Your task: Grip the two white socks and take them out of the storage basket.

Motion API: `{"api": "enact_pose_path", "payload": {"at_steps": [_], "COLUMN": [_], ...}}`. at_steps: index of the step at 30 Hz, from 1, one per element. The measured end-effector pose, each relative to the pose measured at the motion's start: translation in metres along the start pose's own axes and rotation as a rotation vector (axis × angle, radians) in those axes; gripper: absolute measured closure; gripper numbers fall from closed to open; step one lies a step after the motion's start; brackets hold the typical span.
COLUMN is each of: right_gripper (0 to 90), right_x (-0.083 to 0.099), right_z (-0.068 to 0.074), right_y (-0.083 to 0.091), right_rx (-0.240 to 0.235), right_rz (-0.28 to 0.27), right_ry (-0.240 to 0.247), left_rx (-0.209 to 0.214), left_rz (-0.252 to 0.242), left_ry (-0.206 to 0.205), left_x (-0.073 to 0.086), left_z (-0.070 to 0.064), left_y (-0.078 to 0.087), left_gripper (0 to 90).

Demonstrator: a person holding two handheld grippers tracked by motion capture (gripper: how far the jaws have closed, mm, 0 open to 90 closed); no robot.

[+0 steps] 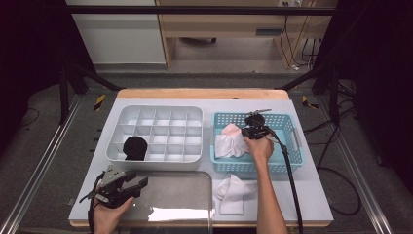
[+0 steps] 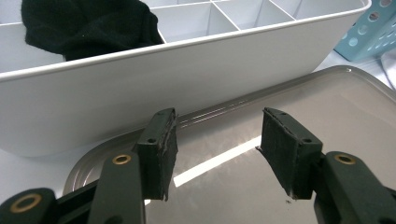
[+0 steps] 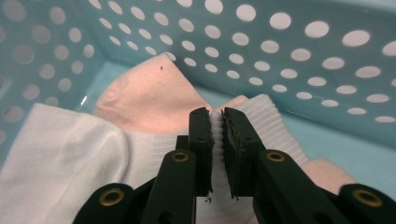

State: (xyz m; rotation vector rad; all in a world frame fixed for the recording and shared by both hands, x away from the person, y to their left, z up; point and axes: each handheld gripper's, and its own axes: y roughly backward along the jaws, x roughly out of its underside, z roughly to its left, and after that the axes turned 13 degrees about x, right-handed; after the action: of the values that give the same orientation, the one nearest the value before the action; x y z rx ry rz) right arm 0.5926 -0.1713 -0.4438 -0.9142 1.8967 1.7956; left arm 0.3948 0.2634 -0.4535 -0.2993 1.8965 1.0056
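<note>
High view: a pale grey worktop (image 1: pixel 311 195) with a wooden far edge carries a white divided tray, a blue basket, a metal tray and loose socks.
Right tool (image 3: pixel 216 122): its black ridged jaws are clamped on the ribbed cuff of a white sock (image 3: pixel 70 154); a narrow fold of knit shows pinched between the pads.
Right tool, seen from above (image 1: pixel 251 130): it reaches into the basket from the near side, the hand (image 1: pixel 259 146) over the basket's near wall, a black cable trailing toward the near edge.
White sock, place: inside the blue basket (image 1: pixel 292 146), toward its left half, lying partly over a pink sock (image 3: pixel 149 98).
Sock texture: soft knit, ribbed at the cuff, smooth on the foot; the pink one is plain and matte.
Basket: light blue plastic, rectangular, walls pierced with rows of round holes (image 3: pixel 299 51).
Left tool (image 2: pixel 217 149): jaws spread apart with nothing between them, held over the metal tray at the worktop's near left corner.
Metal tray (image 2: pixel 327 116): shiny, flat, with rounded corners and a raised rim, reflecting a bright streak.
Divided tray (image 2: pixel 187 84): white smooth plastic with square compartments, just beyond the metal tray.
Black bundle (image 1: pixel 135 146): rolled dark fabric in a near-row compartment, second from the left.
Loose socks (image 1: pixel 233 192): white, crumpled on the worktop just beside the metal tray's right edge, in front of the basket.
</note>
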Motion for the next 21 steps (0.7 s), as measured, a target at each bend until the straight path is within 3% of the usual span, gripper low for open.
{"api": "enact_pose_path", "payload": {"at_steps": [10,21], "right_gripper": [83.1,84.3], "right_x": [-0.002,-0.007], "right_z": [-0.007,-0.017], "right_y": [0.023,0.069], "right_rx": [-0.011,-0.077], "right_rz": [-0.130,-0.354], "right_ry": [-0.046,-0.075], "left_rx": [0.001,0.001], "left_rz": [0.001,0.001], "left_ry": [-0.003,-0.004], "left_x": [0.000,0.000], "left_z": [-0.001,-0.002], "left_y": [0.000,0.000], "left_gripper": [44.2,44.2]}}
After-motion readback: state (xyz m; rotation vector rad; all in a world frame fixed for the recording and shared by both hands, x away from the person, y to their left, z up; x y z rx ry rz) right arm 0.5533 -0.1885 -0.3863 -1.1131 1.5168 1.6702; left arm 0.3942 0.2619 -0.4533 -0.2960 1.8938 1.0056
